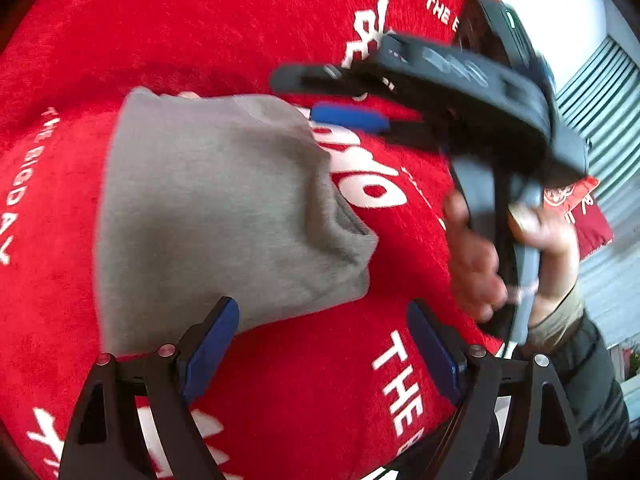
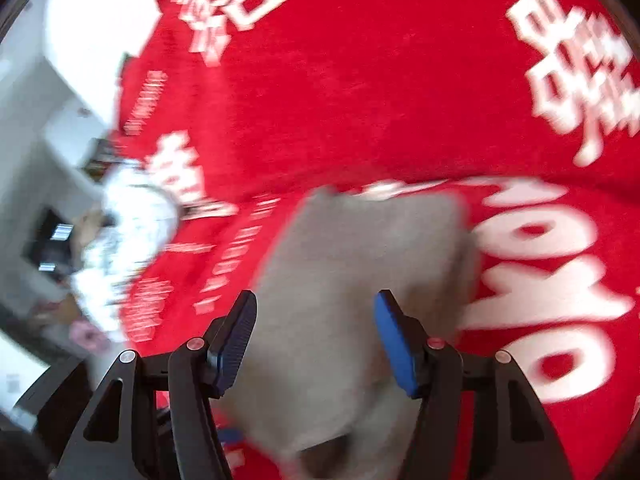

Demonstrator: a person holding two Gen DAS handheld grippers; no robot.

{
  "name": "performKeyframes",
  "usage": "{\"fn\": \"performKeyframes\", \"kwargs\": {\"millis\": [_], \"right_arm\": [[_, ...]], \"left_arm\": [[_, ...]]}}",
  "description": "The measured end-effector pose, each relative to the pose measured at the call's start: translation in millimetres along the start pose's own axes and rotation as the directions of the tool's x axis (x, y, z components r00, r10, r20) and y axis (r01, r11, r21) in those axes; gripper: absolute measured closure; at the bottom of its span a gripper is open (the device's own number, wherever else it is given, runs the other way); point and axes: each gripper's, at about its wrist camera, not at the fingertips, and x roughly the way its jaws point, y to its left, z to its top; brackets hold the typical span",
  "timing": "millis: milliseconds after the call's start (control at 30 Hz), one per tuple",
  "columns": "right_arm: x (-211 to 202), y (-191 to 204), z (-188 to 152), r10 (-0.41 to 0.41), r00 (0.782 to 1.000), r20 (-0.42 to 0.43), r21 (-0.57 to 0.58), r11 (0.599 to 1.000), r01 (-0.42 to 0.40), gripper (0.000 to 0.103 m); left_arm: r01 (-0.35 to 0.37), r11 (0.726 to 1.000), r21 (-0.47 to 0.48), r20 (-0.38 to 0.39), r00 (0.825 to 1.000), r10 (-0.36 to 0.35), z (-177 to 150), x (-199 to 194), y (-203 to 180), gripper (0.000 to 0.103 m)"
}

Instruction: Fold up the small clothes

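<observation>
A small grey garment (image 1: 224, 216) lies folded on a red cloth (image 1: 200, 28) with white lettering. My left gripper (image 1: 320, 344) is open and empty, just in front of the garment's near edge. My right gripper shows in the left wrist view (image 1: 316, 96), held by a hand (image 1: 476, 264), open, with a blue pad (image 1: 348, 116) at the garment's far right corner. In the blurred right wrist view my right gripper (image 2: 316, 332) is open over the grey garment (image 2: 360, 280), with no cloth between its pads.
The red cloth (image 2: 380, 80) covers the work surface. White patterned clothes (image 2: 128, 240) lie in a heap at its left edge in the right wrist view. A ribbed grey wall (image 1: 604, 112) and a red item (image 1: 580, 208) stand beyond the cloth's right edge.
</observation>
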Motion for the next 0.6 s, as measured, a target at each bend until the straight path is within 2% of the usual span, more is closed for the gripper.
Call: {"fn": "performKeyframes", "kwargs": {"millis": [33, 67, 133, 167, 233, 333, 400, 467, 500, 567, 600], "right_arm": [[3.3, 0.0, -6.9, 0.055, 0.998, -0.024, 0.014, 0.998, -0.055, 0.037], [8.6, -0.7, -13.7, 0.057, 0.997, -0.049, 0.013, 0.998, -0.057, 0.037], [17.8, -8.8, -24.2, -0.107, 0.991, -0.084, -0.014, 0.994, 0.106, 0.039], [21.2, -16.4, -27.4, -0.172, 0.980, -0.103, -0.013, 0.985, 0.172, 0.052], [15.1, -25.3, -32.6, -0.181, 0.980, -0.083, 0.027, 0.983, 0.184, 0.059], [-4.8, -8.9, -38.9, -0.204, 0.978, -0.035, 0.008, 0.979, 0.204, 0.057], [-16.2, 15.6, -49.5, -0.147, 0.989, -0.005, -0.053, 0.988, 0.146, 0.053], [-19.9, 36.2, -63.7, -0.089, 0.996, 0.002, -0.097, 0.991, 0.088, 0.036], [-19.0, 42.0, -71.3, -0.085, 0.996, -0.002, -0.118, 0.989, 0.084, 0.034], [-8.9, 39.4, -84.8, -0.165, 0.986, -0.032, -0.126, 0.979, 0.160, 0.034], [-3.1, 30.4, -91.0, -0.232, 0.971, -0.051, -0.107, 0.968, 0.225, 0.034]], "left_arm": [[-0.007, 1.000, -0.001, 0.010, 1.000, 0.007, -2.1, -5.6, 5.2, 0.016], [-0.034, 0.999, -0.013, 0.022, 0.999, 0.035, 1.2, -11.7, 12.8, 0.016], [-0.074, 0.996, -0.045, 0.043, 0.996, 0.076, 5.3, -20.6, 29.2, 0.016], [-0.107, 0.992, -0.070, 0.060, 0.992, 0.111, 8.3, -24.9, 42.1, 0.016], [-0.176, 0.978, -0.115, 0.047, 0.982, 0.183, 14.4, -24.6, 64.7, 0.016], [-0.187, 0.964, -0.190, 0.034, 0.980, 0.197, 17.2, -26.2, 94.7, 0.016], [-0.180, 0.959, -0.221, 0.049, 0.980, 0.195, 19.5, -26.4, 106.2, 0.016], [-0.198, 0.957, -0.211, 0.032, 0.977, 0.209, 18.8, -15.1, 110.5, 0.016], [-0.207, 0.958, -0.200, 0.022, 0.976, 0.216, 16.8, -10.8, 111.3, 0.016], [-0.257, 0.951, -0.170, -0.013, 0.966, 0.259, 14.0, 3.9, 113.2, 0.016], [-0.277, 0.947, -0.163, -0.026, 0.961, 0.276, 12.1, 9.6, 116.0, 0.016]]}}
